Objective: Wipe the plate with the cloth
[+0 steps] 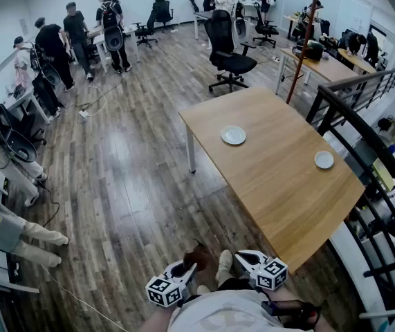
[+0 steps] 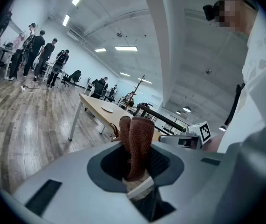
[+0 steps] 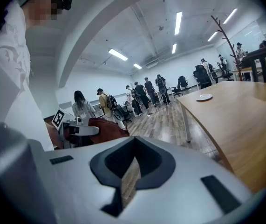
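Observation:
A brown knitted cloth (image 2: 137, 143) sticks up from the jaws of my left gripper (image 2: 136, 174), which is shut on it. In the head view the left gripper (image 1: 183, 275) and cloth (image 1: 197, 256) are low, close to my body and short of the wooden table (image 1: 280, 185). My right gripper (image 1: 247, 260) is beside it, its jaws (image 3: 129, 174) shut with nothing in them. A white plate (image 1: 233, 135) lies mid-table and a smaller plate (image 1: 324, 160) near the right edge. From the right gripper view, the plate (image 3: 204, 97) is far ahead.
A black railing (image 1: 373, 151) runs along the table's right side. An office chair (image 1: 226, 50) stands beyond the table's far end. Several people (image 1: 72, 37) stand at desks at the back left. Wooden floor (image 1: 135, 158) stretches left of the table.

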